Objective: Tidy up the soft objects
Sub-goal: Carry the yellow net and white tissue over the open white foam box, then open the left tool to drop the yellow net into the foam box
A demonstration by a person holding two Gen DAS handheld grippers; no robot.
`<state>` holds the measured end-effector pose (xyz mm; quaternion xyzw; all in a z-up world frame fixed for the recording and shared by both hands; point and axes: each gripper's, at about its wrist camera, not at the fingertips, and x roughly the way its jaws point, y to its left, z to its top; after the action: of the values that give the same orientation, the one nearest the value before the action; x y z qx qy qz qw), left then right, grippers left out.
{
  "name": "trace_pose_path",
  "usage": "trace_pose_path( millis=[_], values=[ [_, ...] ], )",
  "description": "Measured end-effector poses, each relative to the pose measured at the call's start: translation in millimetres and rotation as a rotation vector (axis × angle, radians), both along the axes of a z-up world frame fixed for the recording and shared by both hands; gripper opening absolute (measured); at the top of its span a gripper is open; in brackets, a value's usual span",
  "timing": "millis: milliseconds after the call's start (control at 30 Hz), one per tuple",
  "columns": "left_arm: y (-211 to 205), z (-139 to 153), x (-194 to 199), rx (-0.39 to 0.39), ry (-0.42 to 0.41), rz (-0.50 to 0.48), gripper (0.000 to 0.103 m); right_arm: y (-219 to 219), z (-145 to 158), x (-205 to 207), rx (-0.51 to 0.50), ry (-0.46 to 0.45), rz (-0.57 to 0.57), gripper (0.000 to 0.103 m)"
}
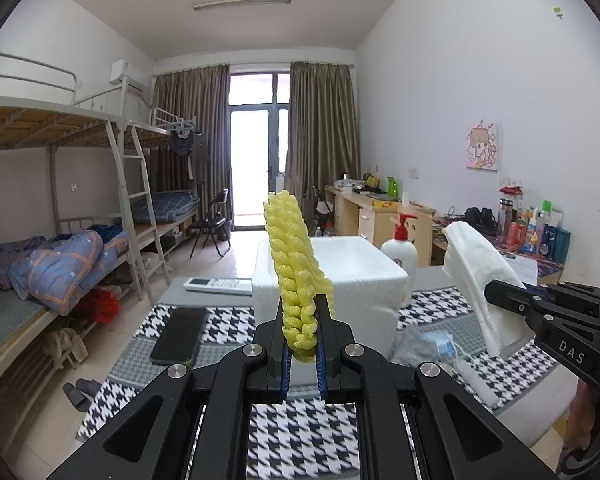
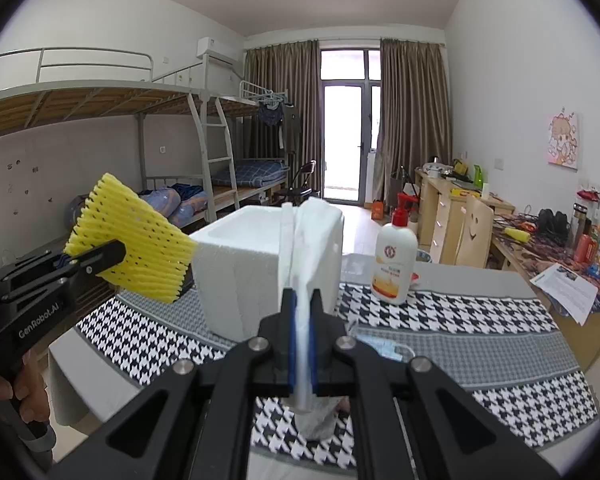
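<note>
We hold both items above the near edge of the table. Left gripper (image 1: 300, 322) is clamped on the yellow foam net sleeve (image 1: 290, 252), long axis upright; right gripper (image 2: 303, 312) pinches the white folded cloth (image 2: 308, 240). The white foam box (image 1: 352, 272) lies directly ahead, about equally near to both.

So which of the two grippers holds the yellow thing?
The left gripper: it pinches the yellow foam net, while the right gripper holds a white sheet.
</note>
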<state>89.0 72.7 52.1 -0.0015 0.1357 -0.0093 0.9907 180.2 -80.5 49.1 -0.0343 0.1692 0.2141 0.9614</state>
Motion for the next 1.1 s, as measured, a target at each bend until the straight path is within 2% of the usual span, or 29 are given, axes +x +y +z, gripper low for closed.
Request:
trace_pose_path(
  millis=[567, 1100],
  values=[
    [9, 36, 53, 0.023, -0.024, 0.006, 0.011, 17, 31, 60, -0.007, 0.0, 0.026, 0.007],
    [12, 35, 94, 0.022, 0.003, -0.01, 0.011, 20, 35, 97, -0.009, 0.032, 0.04, 0.008]
  ],
)
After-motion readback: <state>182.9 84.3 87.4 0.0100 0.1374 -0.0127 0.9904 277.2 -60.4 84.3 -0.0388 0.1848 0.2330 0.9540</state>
